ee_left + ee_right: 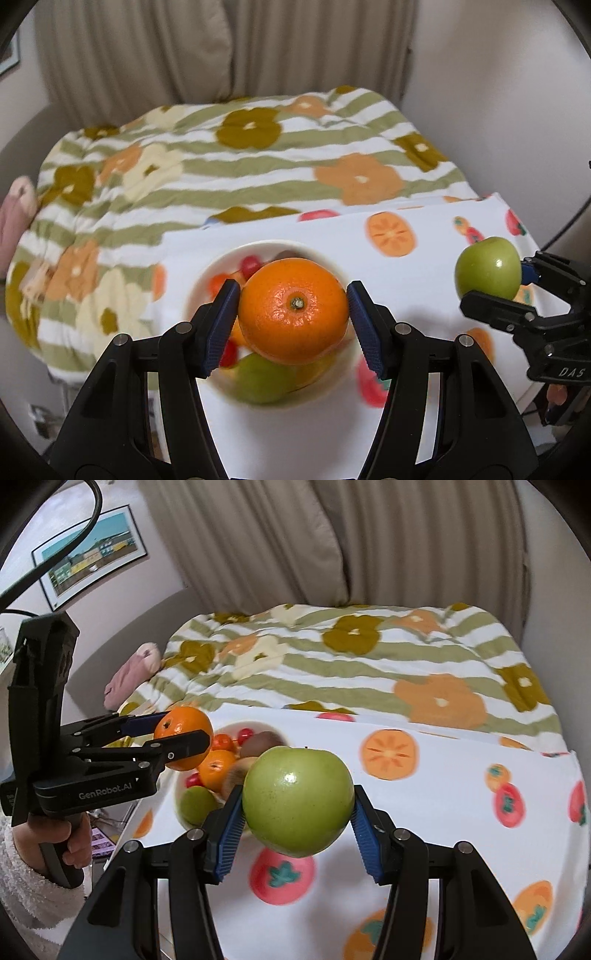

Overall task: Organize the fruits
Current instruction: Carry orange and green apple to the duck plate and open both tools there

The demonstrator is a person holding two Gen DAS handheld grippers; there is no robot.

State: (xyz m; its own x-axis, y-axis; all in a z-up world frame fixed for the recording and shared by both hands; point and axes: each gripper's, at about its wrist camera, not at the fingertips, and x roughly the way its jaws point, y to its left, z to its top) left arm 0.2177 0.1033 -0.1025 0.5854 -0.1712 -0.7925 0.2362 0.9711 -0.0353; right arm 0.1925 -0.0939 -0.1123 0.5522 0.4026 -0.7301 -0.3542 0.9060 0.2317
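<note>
Orange-skinned citrus, one item: an orange [293,310] pinched between the blue ribbed pads [221,325] of the left gripper [293,321], stem scar facing the left wrist camera, held in the air directly above a white bowl [207,280]. From the right wrist view the same orange [183,737] sits in the left gripper [184,738] above the bowl's near-left rim [176,794]. Green apple [298,801], one item: clamped between the blue pads [229,834] of the right gripper [298,827], stem upward, lifted clear of the cloth and to the right of the bowl; in the left wrist view this apple [488,267] and the right gripper [495,284] appear at the far right, well apart from the orange. Bowl contents, as far as visible: a second orange [216,770], a second green apple [197,805], small red fruits [243,734], and brown fruits [264,744], possibly kiwis. Support surface: a white tablecloth [443,812] printed with orange persimmon slices and red fruits, the bowl standing on it toward its left end. Behind it lies a quilt [351,664] with green stripes and large flowers, a pink soft item [129,675] at its left edge, and beige curtains [332,542]. A framed picture [92,550] hangs on the left wall. A hand [74,838] in a fleecy white sleeve grips the left gripper's handle.
</note>
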